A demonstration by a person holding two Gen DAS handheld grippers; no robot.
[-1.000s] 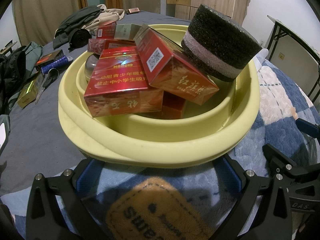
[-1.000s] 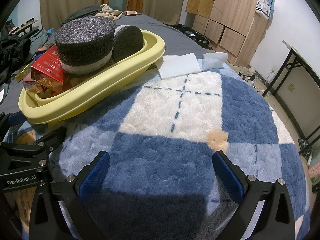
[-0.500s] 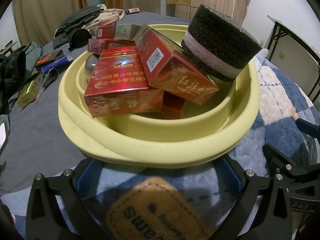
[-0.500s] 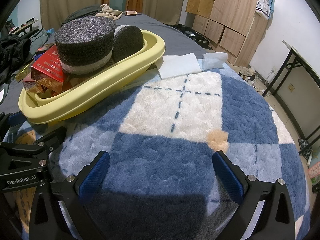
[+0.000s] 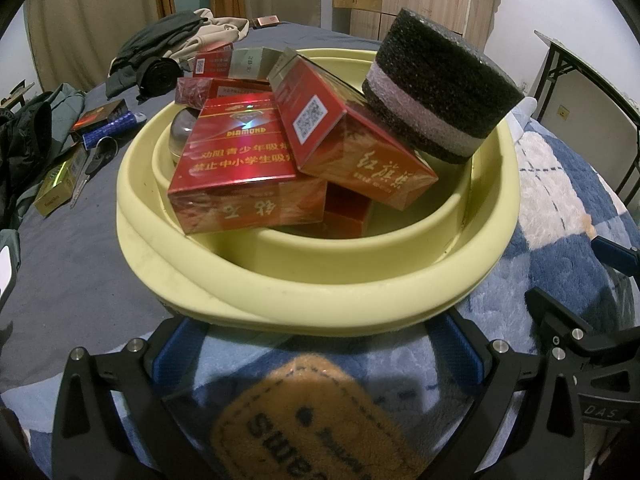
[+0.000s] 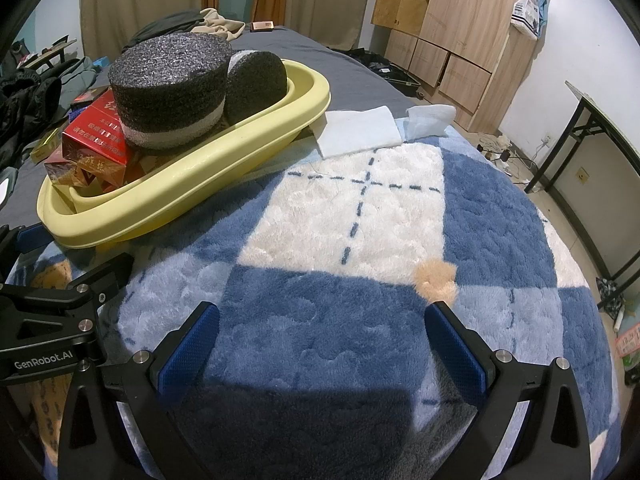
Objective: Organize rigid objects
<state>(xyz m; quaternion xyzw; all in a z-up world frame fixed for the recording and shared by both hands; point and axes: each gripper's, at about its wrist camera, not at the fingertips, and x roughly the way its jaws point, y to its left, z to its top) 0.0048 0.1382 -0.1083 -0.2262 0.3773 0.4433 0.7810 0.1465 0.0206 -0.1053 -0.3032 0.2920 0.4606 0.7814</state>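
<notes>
Both tools, the left tool [image 5: 316,354] just short of the yellow basin [image 5: 320,292] on the bed's blanket [image 6: 360,240] and the right tool [image 6: 322,340] over bare blanket, are spread and empty, so the sorting seems between picks; next, I judge, comes fetching the loose boxes [image 5: 60,182] far left.

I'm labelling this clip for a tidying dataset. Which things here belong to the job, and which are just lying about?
Job:
yellow basin
red boxes
foam rolls
left gripper, right gripper, both jaws open and empty

Lying about:
clothes
scissors
white cloths
blanket
</notes>
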